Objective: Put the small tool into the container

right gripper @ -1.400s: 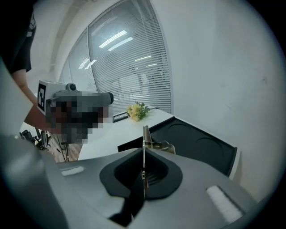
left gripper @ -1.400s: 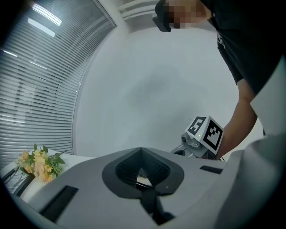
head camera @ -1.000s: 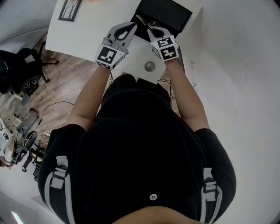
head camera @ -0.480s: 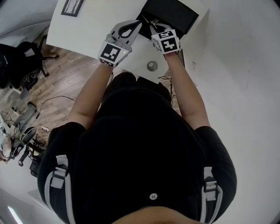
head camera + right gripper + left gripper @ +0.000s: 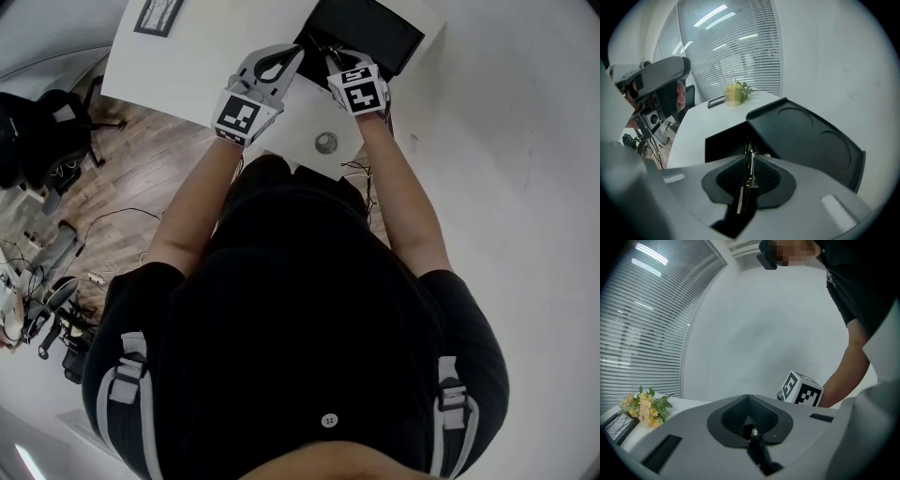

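A black container [image 5: 370,28] stands open at the far edge of the white table [image 5: 187,66], its box part [image 5: 724,140] beside the raised lid [image 5: 806,136]. My right gripper [image 5: 330,54] is shut on the small tool [image 5: 749,171], a thin metal piece that points out over the open box. My left gripper [image 5: 296,49] hovers at the container's near left corner. Its jaws are shut [image 5: 752,434], with only a tiny shiny speck at the seam. It shows in the right gripper view as a grey shape [image 5: 656,75], apart from the tool.
A round grey disc [image 5: 325,142] sits in the table near its front edge. A framed picture [image 5: 157,14] and yellow flowers [image 5: 736,93] lie at the table's far left. A white wall rises behind the container. A dark chair [image 5: 47,131] and cables are on the wooden floor.
Both grippers have moved away from me toward the container. The right one has carried the tool from the table side to over the open box.
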`<state>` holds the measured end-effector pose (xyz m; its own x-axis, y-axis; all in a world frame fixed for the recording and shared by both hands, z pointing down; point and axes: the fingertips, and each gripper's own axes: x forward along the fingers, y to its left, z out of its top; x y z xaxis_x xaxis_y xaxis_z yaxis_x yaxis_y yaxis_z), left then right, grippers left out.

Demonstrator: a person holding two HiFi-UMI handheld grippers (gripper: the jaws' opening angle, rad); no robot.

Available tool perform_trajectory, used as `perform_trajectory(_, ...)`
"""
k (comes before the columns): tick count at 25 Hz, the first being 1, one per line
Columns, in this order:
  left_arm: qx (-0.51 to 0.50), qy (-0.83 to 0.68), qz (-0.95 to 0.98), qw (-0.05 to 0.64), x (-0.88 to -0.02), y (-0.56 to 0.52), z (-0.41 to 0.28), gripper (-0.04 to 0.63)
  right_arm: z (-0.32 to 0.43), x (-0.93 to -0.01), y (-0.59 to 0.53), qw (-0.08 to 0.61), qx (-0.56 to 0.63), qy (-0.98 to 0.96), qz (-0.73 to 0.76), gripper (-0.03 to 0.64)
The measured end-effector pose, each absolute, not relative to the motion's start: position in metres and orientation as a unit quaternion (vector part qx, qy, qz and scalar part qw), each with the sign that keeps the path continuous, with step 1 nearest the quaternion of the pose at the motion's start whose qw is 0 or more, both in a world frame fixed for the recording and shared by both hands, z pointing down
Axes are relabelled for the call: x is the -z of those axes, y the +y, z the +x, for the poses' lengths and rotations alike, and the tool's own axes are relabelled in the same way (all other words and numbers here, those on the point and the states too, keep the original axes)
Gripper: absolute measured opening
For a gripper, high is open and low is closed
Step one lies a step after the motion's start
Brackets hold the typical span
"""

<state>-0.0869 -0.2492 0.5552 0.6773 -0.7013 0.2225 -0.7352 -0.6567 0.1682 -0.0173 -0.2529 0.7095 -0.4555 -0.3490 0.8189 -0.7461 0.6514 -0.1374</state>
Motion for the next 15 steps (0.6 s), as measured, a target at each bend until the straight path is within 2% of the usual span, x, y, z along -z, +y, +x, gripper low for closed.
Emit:
perform_trajectory(9, -0.075, -0.391, 0.911, 0.109, -0.538, -0.244, -0.082, 0.008, -0.007, -0.666, -0.262, 0.38, -0.213, -0.825, 0.36, 0.071)
perform_trajectory(15, -0.064, -0.378, 0.919, 0.097, -0.512, -0.237, -0.075, 0.008, -0.003, -0.614, -0.258, 0.319, -0.209, -0.849, 0.367, 0.069)
